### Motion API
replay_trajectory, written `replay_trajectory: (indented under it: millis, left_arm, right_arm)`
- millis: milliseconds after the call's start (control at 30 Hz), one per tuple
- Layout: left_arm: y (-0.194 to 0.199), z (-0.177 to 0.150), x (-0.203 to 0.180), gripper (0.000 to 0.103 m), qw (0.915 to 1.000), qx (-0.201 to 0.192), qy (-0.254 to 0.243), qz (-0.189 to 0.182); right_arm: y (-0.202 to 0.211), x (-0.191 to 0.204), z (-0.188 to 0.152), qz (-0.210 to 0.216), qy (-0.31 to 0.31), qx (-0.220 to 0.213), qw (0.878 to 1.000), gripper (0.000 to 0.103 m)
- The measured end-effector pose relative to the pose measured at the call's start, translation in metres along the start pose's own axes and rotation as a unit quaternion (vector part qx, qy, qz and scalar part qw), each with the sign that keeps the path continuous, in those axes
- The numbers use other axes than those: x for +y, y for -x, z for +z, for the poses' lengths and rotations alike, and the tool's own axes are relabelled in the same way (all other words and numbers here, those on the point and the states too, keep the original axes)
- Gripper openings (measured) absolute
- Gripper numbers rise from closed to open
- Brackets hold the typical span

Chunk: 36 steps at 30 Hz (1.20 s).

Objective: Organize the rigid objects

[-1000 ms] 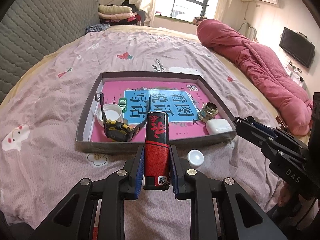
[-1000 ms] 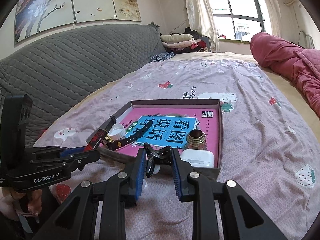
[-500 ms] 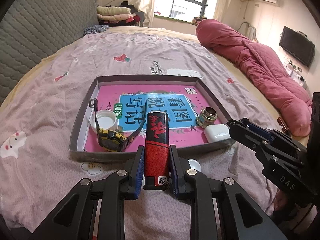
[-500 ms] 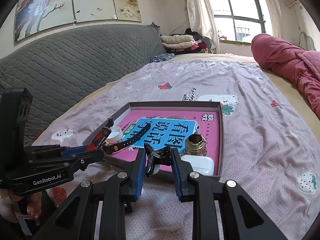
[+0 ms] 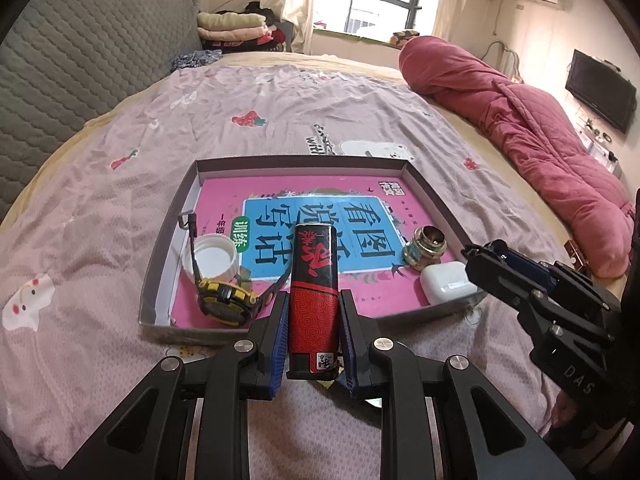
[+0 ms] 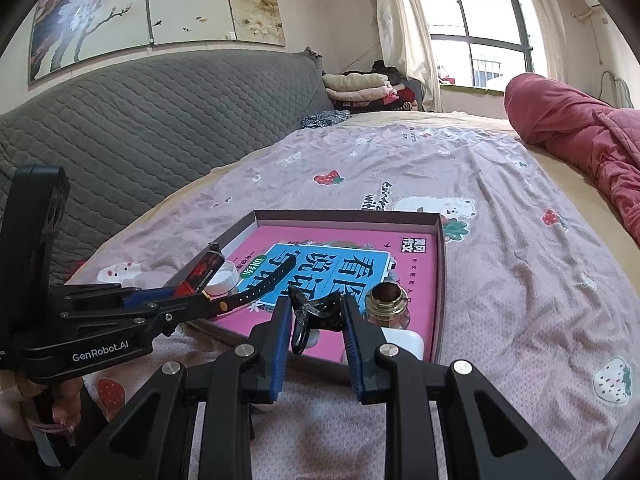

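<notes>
A red and black lighter (image 5: 314,300) stands upright in my left gripper (image 5: 313,308), which is shut on its lower half; its top reaches over the near wall of the grey tray (image 5: 304,160). On the pink book lining the tray lie a white cap (image 5: 210,258), a yellow and black watch (image 5: 226,300), a brass fitting (image 5: 426,242) and a white earbud case (image 5: 446,282). My right gripper (image 6: 316,320) is shut on a small black clip (image 6: 320,312), just short of the tray's (image 6: 344,216) near corner. The left gripper (image 6: 192,298) shows there too, with the lighter (image 6: 204,268).
The tray rests on a pink strawberry-print bedsheet (image 5: 100,240). A rolled red quilt (image 5: 520,112) lies along the right side, with a grey padded headboard (image 5: 60,60) on the left. Folded clothes (image 5: 236,26) are stacked by the window. A person's hand (image 6: 24,412) grips the left handle.
My left gripper has carried the lighter toward the tray, so the tray sits closer and the loose white cap on the sheet has slipped under the jaws. The right gripper has hardly moved.
</notes>
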<state>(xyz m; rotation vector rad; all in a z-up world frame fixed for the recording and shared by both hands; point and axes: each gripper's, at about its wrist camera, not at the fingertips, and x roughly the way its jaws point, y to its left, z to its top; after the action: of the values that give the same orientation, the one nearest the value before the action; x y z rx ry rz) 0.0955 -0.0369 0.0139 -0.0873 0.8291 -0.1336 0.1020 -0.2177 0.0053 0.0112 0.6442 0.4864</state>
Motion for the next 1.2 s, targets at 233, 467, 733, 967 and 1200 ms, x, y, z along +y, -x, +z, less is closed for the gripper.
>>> replay_trajectory:
  millis: [233,467,733,967,1200]
  left_arm:
    - [-0.007,0.007,-0.003,0.023,1.0,0.001,-0.002,-0.002]
    - [-0.016,0.011,-0.006,0.023,1.0,0.006,-0.001,-0.003]
    - [-0.023,0.016,-0.01,0.023,1.0,0.006,-0.003,-0.006]
    - [-0.03,0.017,-0.009,0.023,0.9999,0.013,-0.004,-0.004]
    - [-0.04,0.016,-0.01,0.023,0.9997,0.024,-0.005,-0.003]
  right_arm:
    - [-0.007,-0.001,0.002,-0.004,0.008,0.001,1.0,0.026]
    - [-0.012,-0.004,0.003,-0.008,0.007,0.002,1.0,0.026]
    - [-0.016,-0.002,0.002,-0.014,0.014,0.003,1.0,0.026]
    - [-0.025,-0.006,0.003,-0.018,0.011,0.009,1.0,0.026]
    - [-0.033,-0.007,0.003,-0.017,0.014,0.017,1.0,0.026]
